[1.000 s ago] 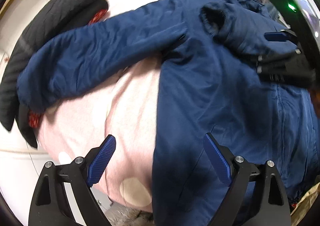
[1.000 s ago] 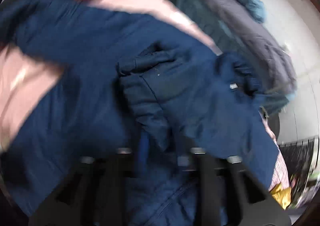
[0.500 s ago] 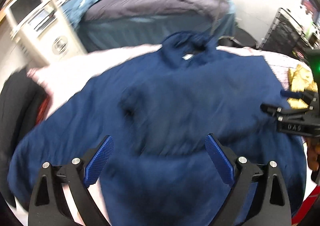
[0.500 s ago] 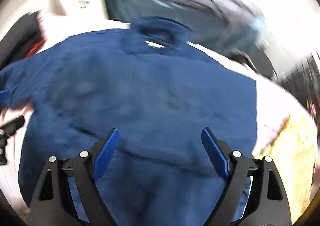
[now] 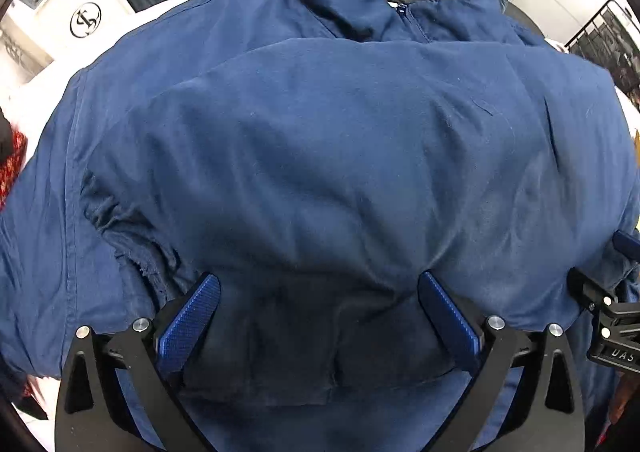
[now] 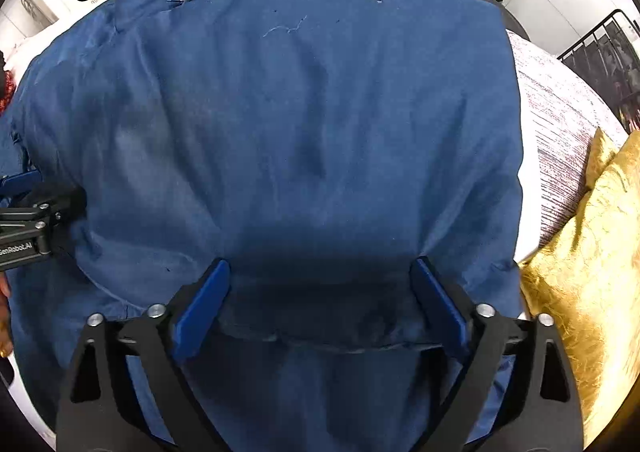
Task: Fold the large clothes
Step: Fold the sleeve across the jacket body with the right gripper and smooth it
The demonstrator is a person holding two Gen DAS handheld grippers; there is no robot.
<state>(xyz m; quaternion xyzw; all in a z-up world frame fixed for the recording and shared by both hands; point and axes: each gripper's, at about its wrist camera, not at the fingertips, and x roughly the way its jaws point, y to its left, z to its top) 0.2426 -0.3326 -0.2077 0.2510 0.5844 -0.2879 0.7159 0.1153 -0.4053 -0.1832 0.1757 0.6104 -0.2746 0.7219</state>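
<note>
Beneath each hand-held gripper, jacket

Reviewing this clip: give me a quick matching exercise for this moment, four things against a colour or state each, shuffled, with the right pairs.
Things:
1. jacket
2. cushion
3. left gripper
4. white cabinet

Colour or state:
A. shiny gold, at the right edge of the right wrist view
B. bears a round black logo
C. navy blue, spread out with its collar far from the cameras
D. jaws wide open over the cloth, nothing pinched

Pairs: 1-C, 2-A, 3-D, 4-B
</note>
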